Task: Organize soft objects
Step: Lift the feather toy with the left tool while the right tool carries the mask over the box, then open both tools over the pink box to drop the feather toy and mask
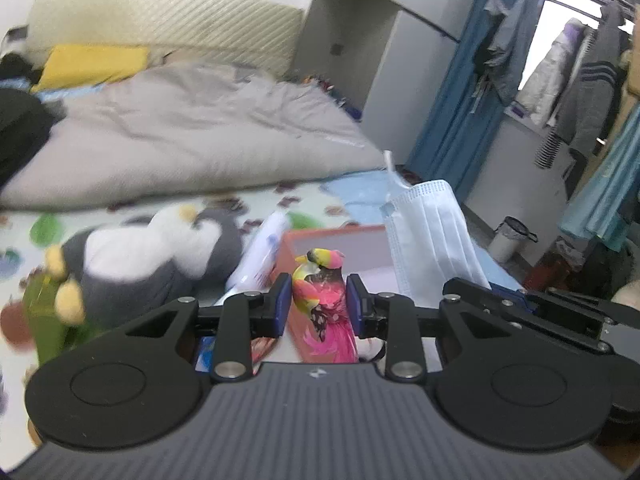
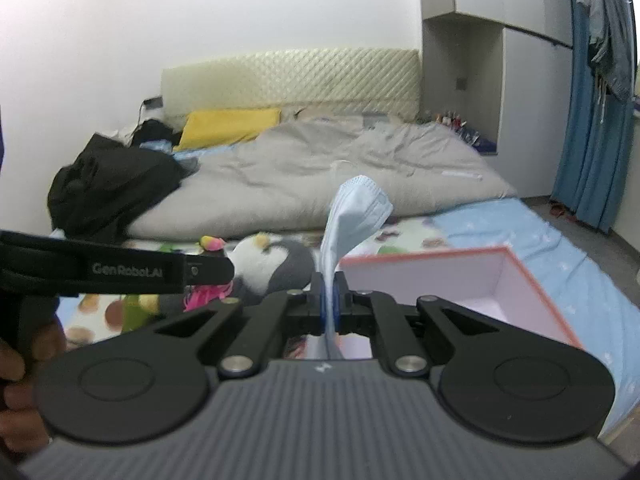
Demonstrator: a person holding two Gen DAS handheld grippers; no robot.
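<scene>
your left claw pinches the pink bird toy; your right claw clamps the limp face mask, which could snag the box rim.

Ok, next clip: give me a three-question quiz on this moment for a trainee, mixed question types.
1. True or false: the right gripper is shut on the pale blue face mask.
2. What is between the pads of the left gripper?
A. the penguin plush
B. the pink and yellow toy bird
C. the yellow pillow
3. Short answer: is anything visible inside the pink box in the right wrist view?

Key
1. True.
2. B: the pink and yellow toy bird; the penguin plush lies on the patterned sheet, and the yellow pillow is by the headboard.
3. No, the part in view is bare.
</scene>
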